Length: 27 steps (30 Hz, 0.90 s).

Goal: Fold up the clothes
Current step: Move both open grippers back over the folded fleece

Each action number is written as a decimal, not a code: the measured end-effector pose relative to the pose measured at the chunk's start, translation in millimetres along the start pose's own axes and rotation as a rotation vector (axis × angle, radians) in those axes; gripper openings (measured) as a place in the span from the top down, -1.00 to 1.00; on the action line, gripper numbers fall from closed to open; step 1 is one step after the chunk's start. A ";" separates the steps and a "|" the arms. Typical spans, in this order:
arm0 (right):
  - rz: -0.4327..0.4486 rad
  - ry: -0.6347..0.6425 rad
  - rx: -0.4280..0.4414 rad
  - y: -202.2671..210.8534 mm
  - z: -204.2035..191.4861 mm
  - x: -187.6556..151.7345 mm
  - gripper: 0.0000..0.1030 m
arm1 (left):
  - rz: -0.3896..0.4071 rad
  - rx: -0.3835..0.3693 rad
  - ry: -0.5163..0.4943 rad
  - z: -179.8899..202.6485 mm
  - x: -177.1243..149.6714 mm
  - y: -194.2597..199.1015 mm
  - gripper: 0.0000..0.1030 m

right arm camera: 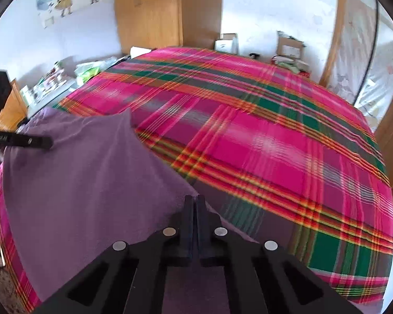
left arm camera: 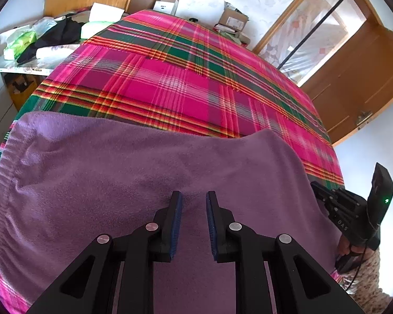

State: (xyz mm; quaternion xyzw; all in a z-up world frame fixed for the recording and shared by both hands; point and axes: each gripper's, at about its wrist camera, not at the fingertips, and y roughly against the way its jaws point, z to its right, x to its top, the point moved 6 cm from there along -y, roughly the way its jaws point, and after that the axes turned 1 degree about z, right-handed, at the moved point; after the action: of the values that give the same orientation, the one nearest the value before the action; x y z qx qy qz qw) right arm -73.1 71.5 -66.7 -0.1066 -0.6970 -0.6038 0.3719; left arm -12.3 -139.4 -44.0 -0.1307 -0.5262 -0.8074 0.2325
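Note:
A purple fleece garment (left arm camera: 144, 172) lies spread at the near end of a bed covered with a pink, green and orange plaid blanket (left arm camera: 180, 78). My left gripper (left arm camera: 194, 198) is open, its blue-padded fingers just above the middle of the fleece with nothing between them. My right gripper (right arm camera: 195, 200) is shut on the right edge of the purple fleece garment (right arm camera: 78, 183), which is raised a little and casts a shadow on the plaid blanket (right arm camera: 262, 136). The right gripper (left arm camera: 317, 187) also shows at the fleece's right edge in the left wrist view. The left gripper (right arm camera: 45, 142) reaches in from the left in the right wrist view.
A side table (left arm camera: 18, 68) left of the bed carries bags, a black cloth and packets. Cardboard boxes (left arm camera: 233, 19) stand by the far wall. A wooden wardrobe (right arm camera: 165, 13) and a wooden door (left arm camera: 359, 78) flank the bed. A hand (left arm camera: 345, 246) holds the right gripper.

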 end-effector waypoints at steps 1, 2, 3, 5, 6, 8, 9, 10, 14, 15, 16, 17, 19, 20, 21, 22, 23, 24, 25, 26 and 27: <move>0.012 -0.017 -0.013 0.8 3.8 1.4 0.97 | -0.002 -0.001 0.003 -0.8 -0.2 -0.4 0.62; 0.015 -0.033 -0.006 0.8 6.2 2.2 0.97 | -0.003 -0.001 0.003 -1.3 -0.3 -1.0 0.62; 0.018 -0.046 -0.001 0.7 8.3 2.8 0.97 | -0.004 0.000 0.003 -1.9 -0.9 -1.0 0.62; 0.011 -0.043 -0.006 -1.4 8.4 2.4 0.97 | -0.005 -0.001 0.004 -3.0 -1.6 -1.2 0.62; 0.008 -0.042 -0.008 -2.4 8.4 2.2 0.97 | -0.005 -0.003 0.006 -3.3 -1.4 -1.6 0.62; 0.005 -0.046 -0.011 -4.2 8.0 2.4 0.97 | -0.006 -0.005 0.007 -4.0 -1.4 -2.1 0.62; 0.004 -0.048 -0.013 -5.1 8.0 2.5 0.97 | -0.005 -0.006 0.008 -4.1 -1.6 -2.0 0.62; 0.000 -0.052 -0.016 -6.2 8.9 2.4 0.96 | -0.004 -0.008 0.009 -4.2 -1.8 -1.8 0.62; 0.007 -0.063 -0.032 -4.6 10.0 4.0 0.96 | -0.002 -0.010 0.013 -5.2 -2.3 -0.3 0.62; 0.019 -0.076 -0.038 -1.1 10.6 4.8 0.96 | -0.001 -0.011 0.014 -5.4 -2.5 0.1 0.62; 0.028 -0.091 -0.039 2.8 11.4 5.5 0.96 | 0.000 -0.011 0.015 -5.7 -2.6 0.5 0.62; 0.034 -0.102 -0.035 6.5 11.8 5.6 0.96 | 0.001 -0.012 0.015 -5.9 -2.7 0.9 0.62; 0.047 -0.122 -0.026 14.0 12.4 5.9 0.95 | 0.004 -0.006 0.014 -7.6 -4.2 4.6 0.62; 0.055 -0.120 -0.023 18.4 10.7 5.8 0.95 | 0.008 -0.002 0.016 -9.1 -5.0 7.1 0.62; 0.062 -0.117 -0.018 23.1 8.6 5.4 0.95 | 0.014 0.004 0.018 -11.7 -6.4 10.7 0.62; 0.069 -0.111 -0.008 28.4 4.4 3.7 0.95 | 0.019 0.010 0.020 -14.5 -7.9 14.5 0.62; 0.076 -0.105 0.003 33.7 0.2 2.0 0.95 | 0.024 0.021 0.027 -18.0 -10.0 17.8 0.62; 0.082 -0.100 0.013 38.6 -3.9 0.2 0.93 | 0.029 0.027 0.040 -23.1 -12.5 21.6 0.62; 0.087 -0.099 0.028 41.8 -8.1 -2.8 0.91 | 0.035 0.032 0.055 -28.5 -15.1 25.5 0.62; 0.086 -0.097 0.047 45.6 -15.0 -8.4 0.90 | 0.041 0.036 0.068 -33.5 -18.1 29.4 0.62; 0.086 -0.094 0.056 47.9 -19.6 -12.9 0.88 | 0.046 0.038 0.082 -38.3 -21.1 33.2 0.62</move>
State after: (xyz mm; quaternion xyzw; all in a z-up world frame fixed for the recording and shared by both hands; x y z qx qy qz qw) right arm -27.9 69.2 -38.6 -0.1543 -0.7252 -0.5616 0.3672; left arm 24.2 -180.5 -43.2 -0.1051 -0.5285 -0.7962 0.2751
